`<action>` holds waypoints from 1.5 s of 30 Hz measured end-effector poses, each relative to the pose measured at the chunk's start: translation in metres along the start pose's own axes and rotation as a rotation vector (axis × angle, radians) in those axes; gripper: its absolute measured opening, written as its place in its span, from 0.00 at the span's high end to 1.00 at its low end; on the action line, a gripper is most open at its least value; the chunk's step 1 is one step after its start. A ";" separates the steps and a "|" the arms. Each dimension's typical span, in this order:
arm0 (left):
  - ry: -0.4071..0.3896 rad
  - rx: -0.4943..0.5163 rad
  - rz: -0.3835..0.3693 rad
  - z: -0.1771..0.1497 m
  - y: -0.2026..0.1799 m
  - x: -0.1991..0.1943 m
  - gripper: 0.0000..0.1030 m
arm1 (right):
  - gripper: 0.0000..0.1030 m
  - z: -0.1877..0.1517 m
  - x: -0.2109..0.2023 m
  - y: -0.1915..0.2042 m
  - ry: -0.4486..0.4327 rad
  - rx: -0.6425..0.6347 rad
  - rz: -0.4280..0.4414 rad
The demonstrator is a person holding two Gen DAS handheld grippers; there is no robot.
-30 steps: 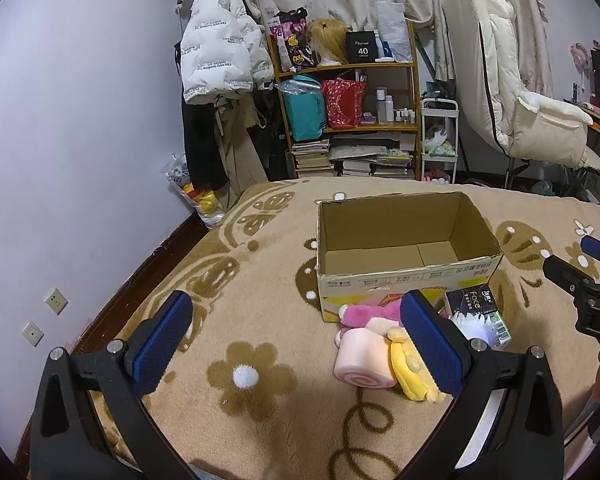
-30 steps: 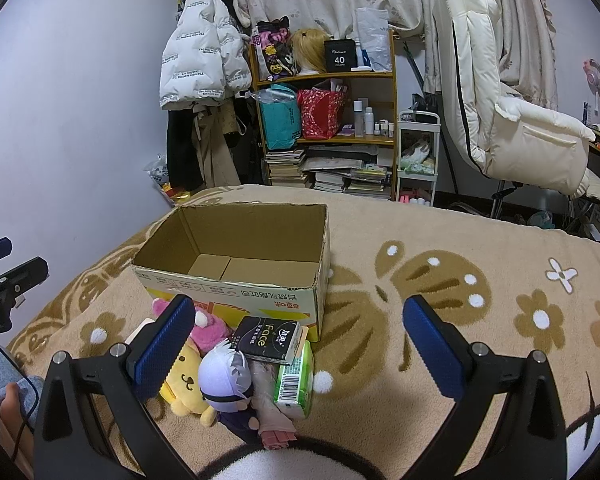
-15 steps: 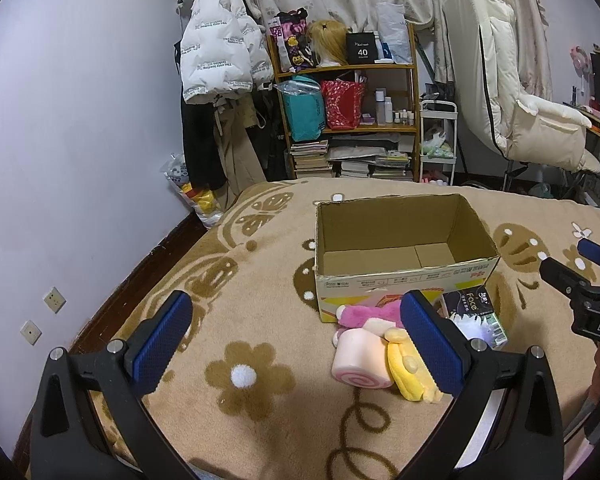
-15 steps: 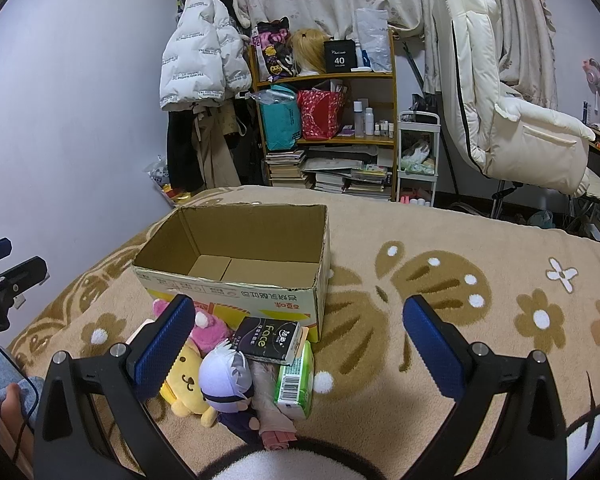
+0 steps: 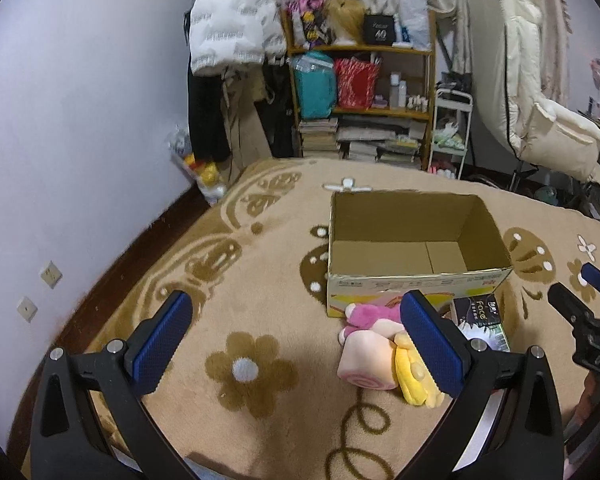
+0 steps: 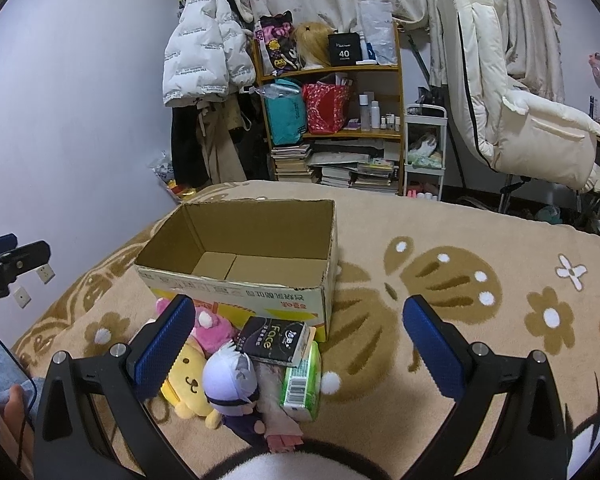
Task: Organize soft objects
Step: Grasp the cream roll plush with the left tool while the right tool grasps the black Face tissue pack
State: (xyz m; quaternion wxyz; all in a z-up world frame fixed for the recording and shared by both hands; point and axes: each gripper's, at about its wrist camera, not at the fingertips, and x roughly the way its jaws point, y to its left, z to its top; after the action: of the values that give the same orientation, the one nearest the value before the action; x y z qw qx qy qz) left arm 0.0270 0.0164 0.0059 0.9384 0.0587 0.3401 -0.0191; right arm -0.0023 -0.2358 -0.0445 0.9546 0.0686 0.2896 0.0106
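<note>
An empty cardboard box [image 5: 416,280] [image 6: 236,292] lies open on the tan flowered blanket. In front of it sits a pile of soft things: a pink plush [image 5: 370,314] [image 6: 212,326], a pink swirl-roll plush [image 5: 366,362], a yellow dog plush [image 5: 414,378] [image 6: 188,384], a white-haired doll [image 6: 230,380], a black tissue pack [image 6: 274,340] [image 5: 476,310] and a green tissue pack [image 6: 302,380]. My left gripper [image 5: 296,344] hovers open, left of the pile. My right gripper [image 6: 298,354] hovers open above the tissue packs. Neither holds anything.
A wooden shelf [image 6: 340,120] with bags and books stands behind the bed, next to a hanging white puffer jacket [image 6: 204,60]. A cream reclining chair [image 6: 520,120] stands at the right. The purple wall [image 5: 60,140] runs along the bed's left side.
The left gripper has drifted slightly, so the box and plush pile sit a little lower and closer in its view. The right gripper has barely moved. Both stay open.
</note>
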 end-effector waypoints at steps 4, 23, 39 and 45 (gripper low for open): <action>0.051 -0.026 -0.002 0.009 0.003 0.019 0.00 | 0.00 0.003 0.006 0.003 -0.004 -0.017 0.002; 0.256 0.063 0.014 0.009 -0.022 0.103 0.00 | 0.00 0.005 0.079 0.000 0.161 0.040 0.054; 0.392 0.092 0.023 -0.015 -0.029 0.137 0.00 | 0.00 -0.014 0.111 0.006 0.292 0.024 0.104; 0.442 0.123 0.022 -0.024 -0.036 0.147 0.00 | 0.00 -0.015 0.125 0.007 0.343 0.035 0.099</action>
State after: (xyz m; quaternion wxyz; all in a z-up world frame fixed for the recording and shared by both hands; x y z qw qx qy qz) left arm 0.1220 -0.0160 -0.1107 0.8359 0.1222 0.5348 -0.0164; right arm 0.0940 -0.2190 -0.1248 0.8883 0.0968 0.4444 0.0641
